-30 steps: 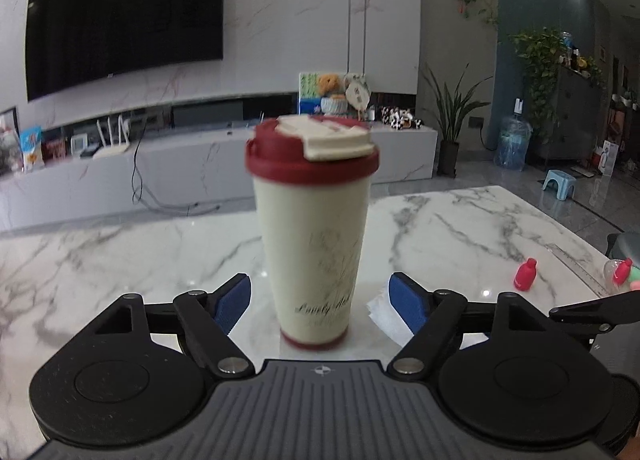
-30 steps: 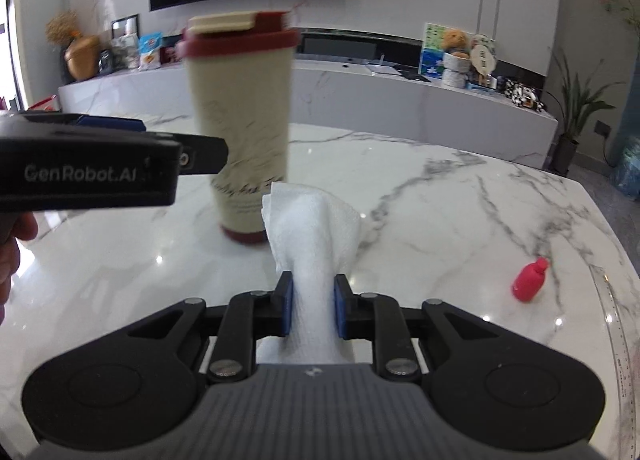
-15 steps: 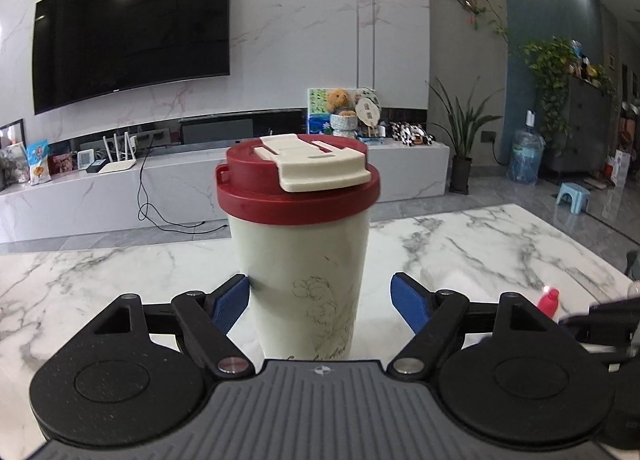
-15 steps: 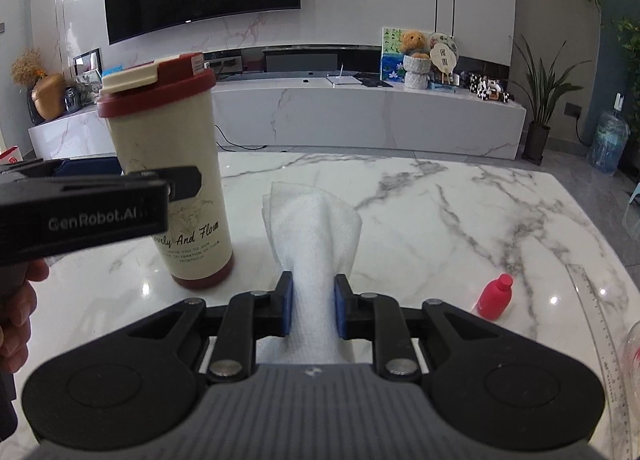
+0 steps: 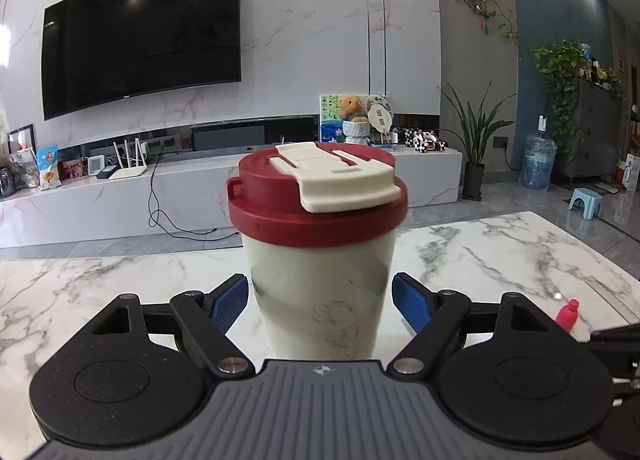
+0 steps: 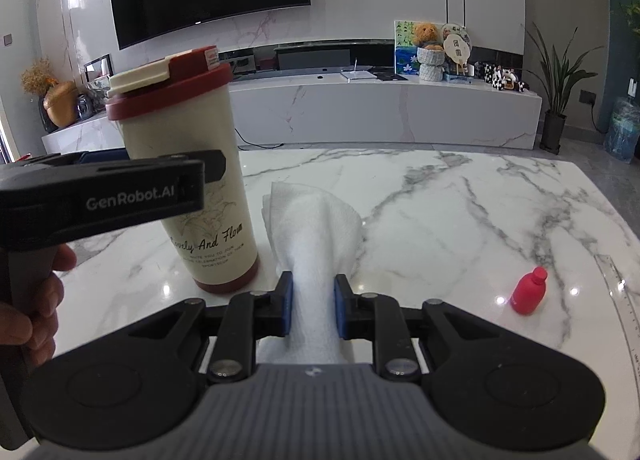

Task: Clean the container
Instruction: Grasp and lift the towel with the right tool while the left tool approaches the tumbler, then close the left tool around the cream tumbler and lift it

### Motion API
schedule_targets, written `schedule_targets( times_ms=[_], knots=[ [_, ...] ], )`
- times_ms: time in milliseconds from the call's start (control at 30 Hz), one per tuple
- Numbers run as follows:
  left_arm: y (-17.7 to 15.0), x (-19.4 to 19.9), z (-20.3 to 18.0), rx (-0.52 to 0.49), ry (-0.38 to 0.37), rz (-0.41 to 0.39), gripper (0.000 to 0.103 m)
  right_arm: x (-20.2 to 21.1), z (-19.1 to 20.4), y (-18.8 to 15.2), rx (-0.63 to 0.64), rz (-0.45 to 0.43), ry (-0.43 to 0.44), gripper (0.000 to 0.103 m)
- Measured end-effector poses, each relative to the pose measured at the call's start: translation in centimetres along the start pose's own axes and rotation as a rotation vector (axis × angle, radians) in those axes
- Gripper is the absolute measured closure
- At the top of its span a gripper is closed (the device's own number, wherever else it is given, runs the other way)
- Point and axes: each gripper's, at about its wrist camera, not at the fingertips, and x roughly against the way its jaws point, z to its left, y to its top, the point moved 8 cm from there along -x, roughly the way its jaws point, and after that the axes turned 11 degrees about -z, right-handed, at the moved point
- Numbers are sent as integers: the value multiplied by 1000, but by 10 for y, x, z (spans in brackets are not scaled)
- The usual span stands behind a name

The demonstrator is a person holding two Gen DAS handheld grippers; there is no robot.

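Note:
A cream tumbler (image 5: 320,292) with a red lid and cream flip tab stands upright on the white marble table (image 5: 500,244). My left gripper (image 5: 320,300) is open, its blue pads on either side of the tumbler's body with small gaps. In the right wrist view the tumbler (image 6: 200,187) stands at the left with the left gripper's body across it. My right gripper (image 6: 313,310) is shut on a folded white paper towel (image 6: 316,227), to the right of the tumbler and apart from it.
A small red bottle (image 6: 530,291) stands on the table at the right; it also shows in the left wrist view (image 5: 567,314). A clear ruler (image 6: 624,308) lies along the right edge. A TV wall and low cabinet are behind the table.
My left gripper has moved forward, so the tumbler now sits deep between its open fingers. My right gripper still holds the towel and has shifted slightly relative to the tumbler.

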Motion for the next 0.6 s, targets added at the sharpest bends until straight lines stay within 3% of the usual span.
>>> schedule_targets(
  times_ms=[600],
  knots=[
    [11,-14,5,53,14,-35,23,0,-4,-4,-21,15,-3,80]
  ],
)
